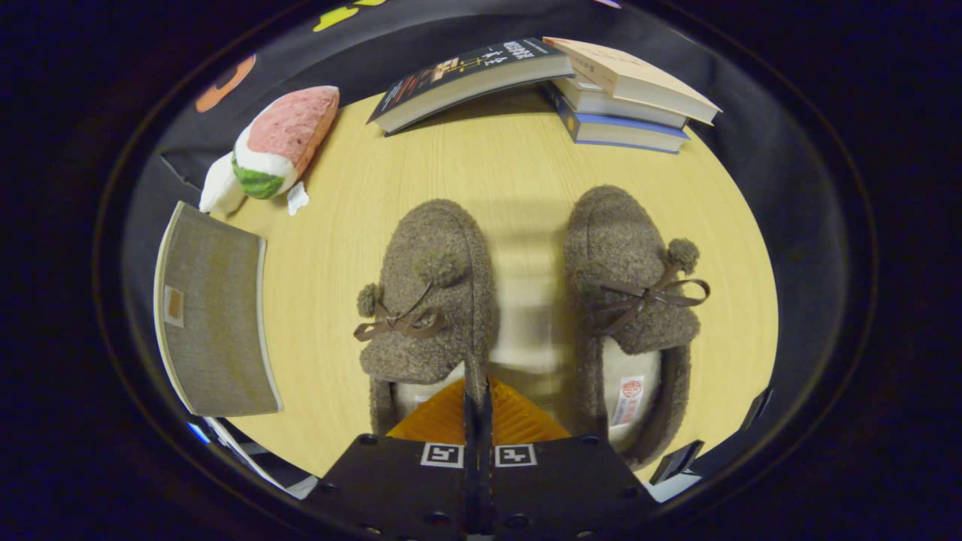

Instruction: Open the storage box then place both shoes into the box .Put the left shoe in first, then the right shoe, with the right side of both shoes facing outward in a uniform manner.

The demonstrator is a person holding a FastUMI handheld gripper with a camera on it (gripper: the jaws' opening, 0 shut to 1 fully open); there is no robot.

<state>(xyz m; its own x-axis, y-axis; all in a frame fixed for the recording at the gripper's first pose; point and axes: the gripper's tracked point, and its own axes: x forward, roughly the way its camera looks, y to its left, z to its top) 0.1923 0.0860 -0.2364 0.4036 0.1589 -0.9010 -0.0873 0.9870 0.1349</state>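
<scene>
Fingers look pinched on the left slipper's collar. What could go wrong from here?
1. The gripper holds only a thin fold of the left slipper's inner rim; the fuzzy fabric may slip out on lifting.
2. Held at one side, it may tilt and brush the right slipper close beside it.

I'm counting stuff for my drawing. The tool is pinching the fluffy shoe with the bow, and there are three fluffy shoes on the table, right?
Not three. The gripper view shows two: the left shoe, pinched by the tool, and the right shoe.
</scene>
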